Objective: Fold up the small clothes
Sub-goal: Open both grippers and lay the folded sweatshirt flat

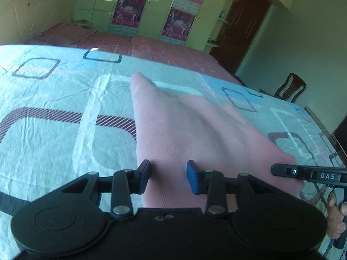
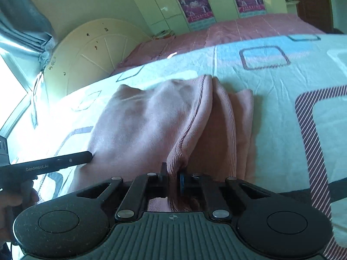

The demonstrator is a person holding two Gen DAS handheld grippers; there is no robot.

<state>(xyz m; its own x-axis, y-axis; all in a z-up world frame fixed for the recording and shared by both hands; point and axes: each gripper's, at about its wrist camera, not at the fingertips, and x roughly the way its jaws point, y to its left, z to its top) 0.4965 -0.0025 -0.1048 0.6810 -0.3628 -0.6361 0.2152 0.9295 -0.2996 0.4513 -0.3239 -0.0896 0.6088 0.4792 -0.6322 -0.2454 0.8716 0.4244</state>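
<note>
A pink garment (image 1: pixel 190 130) lies on the patterned sheet (image 1: pixel 54 143). My left gripper (image 1: pixel 169 178) is open, its jaws held apart over the near edge of the cloth, which passes between them. My right gripper (image 2: pixel 172 176) is shut on a ribbed hem of the pink garment (image 2: pixel 151 117) and lifts it into a fold over the lower layers. In the left wrist view the right gripper (image 1: pixel 275 170) shows at the right edge of the cloth. In the right wrist view the left gripper (image 2: pixel 90 155) touches the cloth's left side.
The pale sheet (image 2: pixel 271 99) with square patterns covers the work surface. Behind it is a bed with a pink cover (image 1: pixel 151 45), a cream headboard (image 2: pixel 91 56), wardrobes with posters (image 1: pixel 130 10), a brown door (image 1: pixel 245 26) and a wooden chair (image 1: pixel 290 86).
</note>
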